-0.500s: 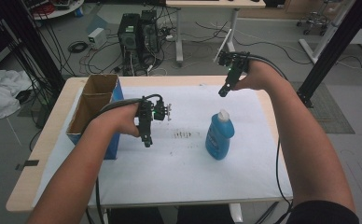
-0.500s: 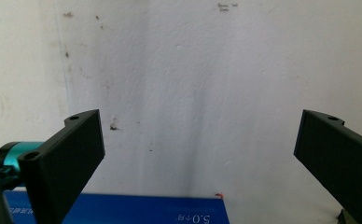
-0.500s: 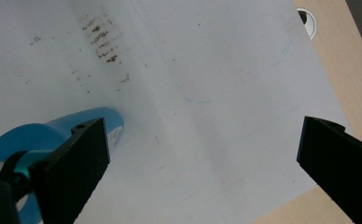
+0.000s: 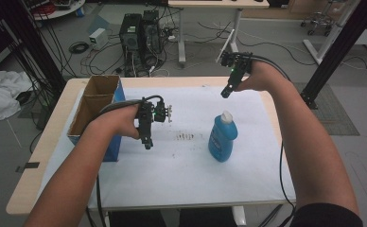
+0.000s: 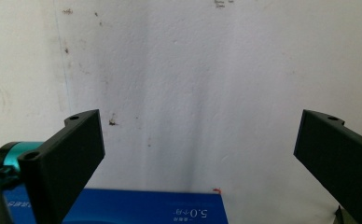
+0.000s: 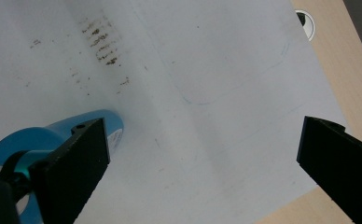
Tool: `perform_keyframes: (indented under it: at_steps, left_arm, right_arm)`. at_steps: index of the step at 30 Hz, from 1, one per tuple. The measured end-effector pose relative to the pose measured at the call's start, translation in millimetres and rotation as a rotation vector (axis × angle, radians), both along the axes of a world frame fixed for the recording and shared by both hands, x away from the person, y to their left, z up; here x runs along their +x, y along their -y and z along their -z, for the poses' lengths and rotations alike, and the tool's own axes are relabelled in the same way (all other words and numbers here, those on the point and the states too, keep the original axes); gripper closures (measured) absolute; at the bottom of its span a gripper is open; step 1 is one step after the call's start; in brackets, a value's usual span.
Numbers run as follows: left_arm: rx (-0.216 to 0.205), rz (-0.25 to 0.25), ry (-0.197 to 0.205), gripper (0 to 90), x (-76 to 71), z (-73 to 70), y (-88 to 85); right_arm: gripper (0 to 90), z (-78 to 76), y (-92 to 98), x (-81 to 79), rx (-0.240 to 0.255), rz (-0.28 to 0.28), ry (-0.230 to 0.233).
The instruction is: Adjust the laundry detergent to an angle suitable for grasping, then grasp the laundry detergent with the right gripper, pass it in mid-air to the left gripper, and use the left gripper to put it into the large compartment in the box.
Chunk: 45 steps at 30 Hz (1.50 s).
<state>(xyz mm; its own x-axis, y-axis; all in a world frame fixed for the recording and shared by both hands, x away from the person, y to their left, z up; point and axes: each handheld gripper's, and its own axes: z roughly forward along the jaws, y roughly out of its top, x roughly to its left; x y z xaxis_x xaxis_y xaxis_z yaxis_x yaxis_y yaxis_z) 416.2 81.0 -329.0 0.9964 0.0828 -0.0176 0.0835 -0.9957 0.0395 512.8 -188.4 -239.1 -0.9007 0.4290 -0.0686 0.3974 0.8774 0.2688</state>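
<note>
A blue bottle point(image 4: 222, 137) with a white cap stands upright on the white sheet, right of centre. My left gripper point(image 4: 147, 142) hangs over the sheet beside the cardboard box point(image 4: 96, 106), pointing down. In the left gripper view its jaws point(image 5: 200, 126) stand wide open over bare sheet, with the box's blue side point(image 5: 123, 207) at the bottom edge. My right gripper point(image 4: 225, 92) is held above the far edge of the sheet, behind the bottle. In the right gripper view it point(image 6: 205, 130) is open and holds nothing, and the bottle point(image 6: 53, 135) shows below its left jaw.
The open cardboard box with blue sides sits at the table's left. Dark smudges point(image 4: 186, 137) mark the sheet between the grippers. The wooden table edge point(image 6: 328, 60) has a cable hole point(image 6: 307, 23). Computers, cables and another desk stand on the floor beyond the table.
</note>
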Motion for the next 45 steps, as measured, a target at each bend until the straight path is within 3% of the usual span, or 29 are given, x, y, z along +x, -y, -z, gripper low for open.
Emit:
perform_keyframes:
  at_steps: [15,22,29,45]
  left_arm:
    - [0.001,-0.006,-0.009,1.6,1.5,1.2,0.3]
    - [0.011,0.001,-0.007,1.6,3.7,4.1,2.7]
    - [0.010,-0.003,-0.006,1.6,3.9,4.0,1.3]
    - [0.015,0.010,0.004,1.6,-3.6,3.0,-2.5]
  right_arm:
    - [1.4,-2.5,5.5,2.2,0.004,0.012,-0.002]
    - [1.5,3.2,1.1,4.6,-0.013,0.003,-0.007]
    - [1.4,4.8,-1.6,7.1,0.012,-0.017,-0.015]
    - [1.4,18.0,-3.2,8.1,0.015,0.006,-0.036]
